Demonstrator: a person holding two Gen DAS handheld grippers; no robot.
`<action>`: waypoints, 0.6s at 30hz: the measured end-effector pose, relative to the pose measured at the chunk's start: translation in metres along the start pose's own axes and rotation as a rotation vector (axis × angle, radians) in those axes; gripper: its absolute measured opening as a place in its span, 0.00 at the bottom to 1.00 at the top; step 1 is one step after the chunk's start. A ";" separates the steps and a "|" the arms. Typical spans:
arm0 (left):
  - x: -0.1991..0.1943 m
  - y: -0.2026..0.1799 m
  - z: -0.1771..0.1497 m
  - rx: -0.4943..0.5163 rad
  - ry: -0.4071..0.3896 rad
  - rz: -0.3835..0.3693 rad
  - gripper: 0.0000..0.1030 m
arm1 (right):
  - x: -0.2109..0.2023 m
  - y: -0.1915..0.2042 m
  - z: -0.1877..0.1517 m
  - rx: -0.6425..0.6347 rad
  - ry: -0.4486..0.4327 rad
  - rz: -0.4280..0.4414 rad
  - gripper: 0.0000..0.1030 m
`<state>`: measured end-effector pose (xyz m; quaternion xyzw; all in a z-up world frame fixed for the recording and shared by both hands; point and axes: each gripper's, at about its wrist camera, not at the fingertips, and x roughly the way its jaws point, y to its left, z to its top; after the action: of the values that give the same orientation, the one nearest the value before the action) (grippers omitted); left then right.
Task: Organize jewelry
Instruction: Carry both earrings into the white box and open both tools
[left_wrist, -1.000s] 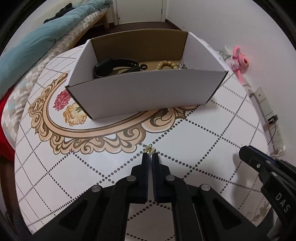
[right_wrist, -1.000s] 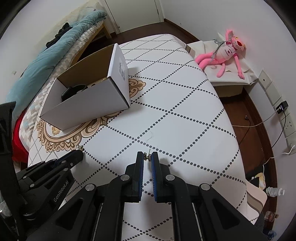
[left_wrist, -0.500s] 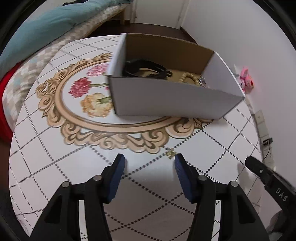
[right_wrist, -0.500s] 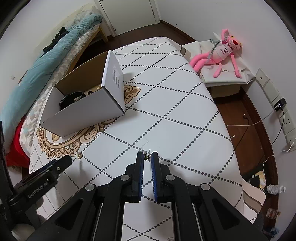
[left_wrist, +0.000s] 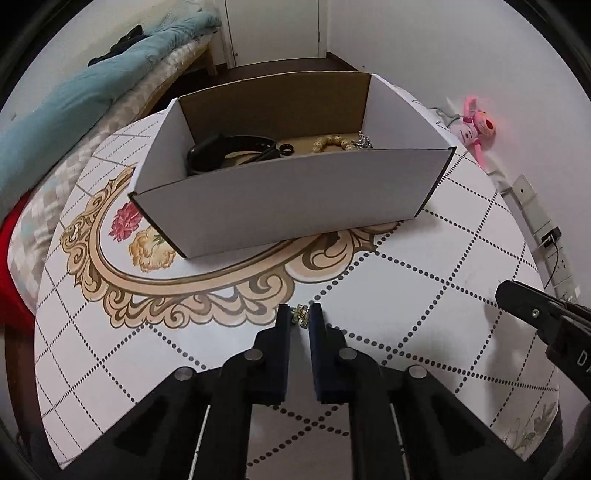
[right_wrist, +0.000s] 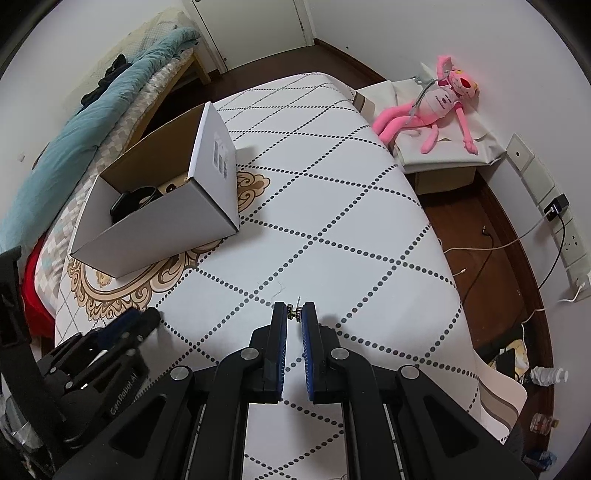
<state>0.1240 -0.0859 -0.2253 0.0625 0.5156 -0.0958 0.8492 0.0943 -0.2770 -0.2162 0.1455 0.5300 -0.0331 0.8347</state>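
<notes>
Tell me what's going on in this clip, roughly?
A person with two handheld grippers is sorting jewelry into a white cardboard box on a patterned table. The left gripper has closed on a small gold earring lying on the table just in front of the box. The right gripper is shut on another small earring above the table. A black band and a beaded bracelet already sit inside the box.
</notes>
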 end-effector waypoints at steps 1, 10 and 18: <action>0.000 0.000 0.000 -0.001 -0.002 -0.003 0.07 | 0.000 0.000 0.000 -0.001 0.001 0.001 0.08; -0.011 0.003 0.002 -0.011 -0.006 -0.038 0.06 | -0.007 0.009 0.001 -0.027 -0.011 0.012 0.08; -0.079 0.022 0.047 -0.084 -0.081 -0.178 0.06 | -0.036 0.031 0.025 -0.067 -0.055 0.094 0.08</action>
<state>0.1344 -0.0668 -0.1336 -0.0229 0.4881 -0.1516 0.8592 0.1072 -0.2585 -0.1674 0.1411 0.5002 0.0198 0.8541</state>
